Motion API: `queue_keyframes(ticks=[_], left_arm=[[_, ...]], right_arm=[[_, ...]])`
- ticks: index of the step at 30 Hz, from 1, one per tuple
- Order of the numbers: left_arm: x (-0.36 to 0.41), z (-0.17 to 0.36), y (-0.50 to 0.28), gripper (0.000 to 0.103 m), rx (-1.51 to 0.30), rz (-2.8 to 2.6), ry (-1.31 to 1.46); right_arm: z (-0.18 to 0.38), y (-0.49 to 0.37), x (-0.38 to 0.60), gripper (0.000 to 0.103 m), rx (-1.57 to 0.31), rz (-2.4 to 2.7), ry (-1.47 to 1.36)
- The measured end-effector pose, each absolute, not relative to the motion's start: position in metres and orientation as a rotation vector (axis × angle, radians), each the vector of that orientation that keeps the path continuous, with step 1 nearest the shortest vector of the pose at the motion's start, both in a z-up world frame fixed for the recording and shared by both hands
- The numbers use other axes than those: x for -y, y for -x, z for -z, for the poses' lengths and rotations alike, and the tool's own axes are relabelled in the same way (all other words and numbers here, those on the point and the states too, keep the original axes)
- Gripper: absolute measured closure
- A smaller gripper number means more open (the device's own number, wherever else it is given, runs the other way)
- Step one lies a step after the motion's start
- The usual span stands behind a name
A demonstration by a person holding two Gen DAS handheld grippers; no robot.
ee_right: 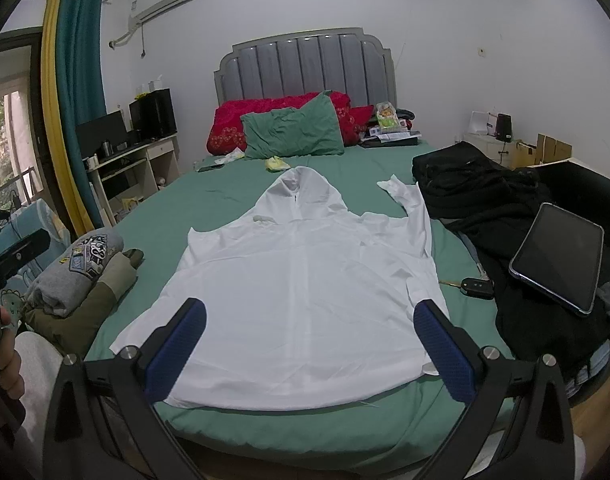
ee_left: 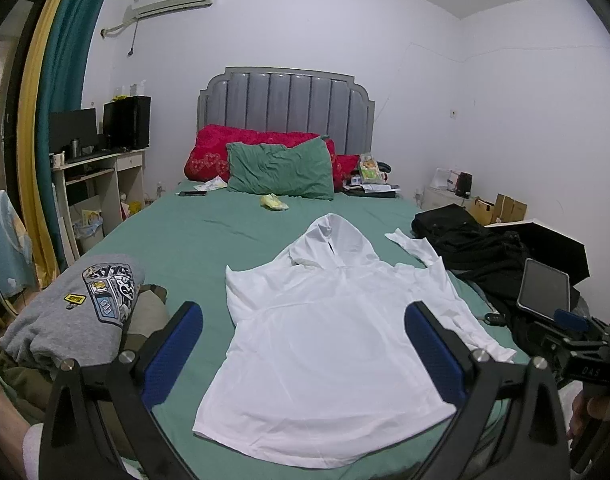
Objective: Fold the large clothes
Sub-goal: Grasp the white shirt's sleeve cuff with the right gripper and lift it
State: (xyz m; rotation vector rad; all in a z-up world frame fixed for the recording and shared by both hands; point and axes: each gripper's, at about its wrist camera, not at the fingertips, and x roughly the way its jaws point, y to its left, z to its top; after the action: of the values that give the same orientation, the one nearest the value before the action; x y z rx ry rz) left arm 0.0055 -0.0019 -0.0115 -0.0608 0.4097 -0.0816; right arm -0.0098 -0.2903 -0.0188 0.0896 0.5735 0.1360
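A white hooded top [ee_left: 329,344] lies spread flat on the green bed [ee_left: 193,248], hood toward the headboard; its right sleeve bends upward beside the hood. It also shows in the right wrist view [ee_right: 297,288]. My left gripper [ee_left: 305,320] is open and empty, held above the top's lower half. My right gripper [ee_right: 309,316] is open and empty, held above the top's hem near the foot of the bed [ee_right: 233,192].
Folded grey and olive clothes [ee_left: 77,312] sit at the left edge. A pile of black clothes [ee_right: 477,188], a tablet [ee_right: 557,256] and a car key [ee_right: 475,288] lie at the right. Pillows [ee_left: 281,168] and small items lie near the headboard.
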Motion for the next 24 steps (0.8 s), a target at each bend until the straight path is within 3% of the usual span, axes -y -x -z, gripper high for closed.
queue_keyframes(ticks=[9, 19, 22, 24], left_arm=[[0.009, 0.018, -0.032, 0.002, -0.439, 0.112, 0.045], [0.010, 0.060, -0.135, 0.002, -0.560, 0.149, -0.020], [-0.001, 0.077, -0.174, 0.002, -0.582, 0.130, -0.023], [-0.010, 0.089, -0.203, 0.002, -0.606, 0.120, -0.029]], right_arm=[[0.035, -0.017, 0.295, 0.000, -0.614, -0.150, -0.089], [0.070, -0.122, 0.368, 0.001, -0.687, -0.155, -0.162], [0.083, -0.171, 0.398, 0.012, -0.728, -0.133, -0.153], [0.094, -0.211, 0.418, 0.026, -0.765, -0.133, -0.158]])
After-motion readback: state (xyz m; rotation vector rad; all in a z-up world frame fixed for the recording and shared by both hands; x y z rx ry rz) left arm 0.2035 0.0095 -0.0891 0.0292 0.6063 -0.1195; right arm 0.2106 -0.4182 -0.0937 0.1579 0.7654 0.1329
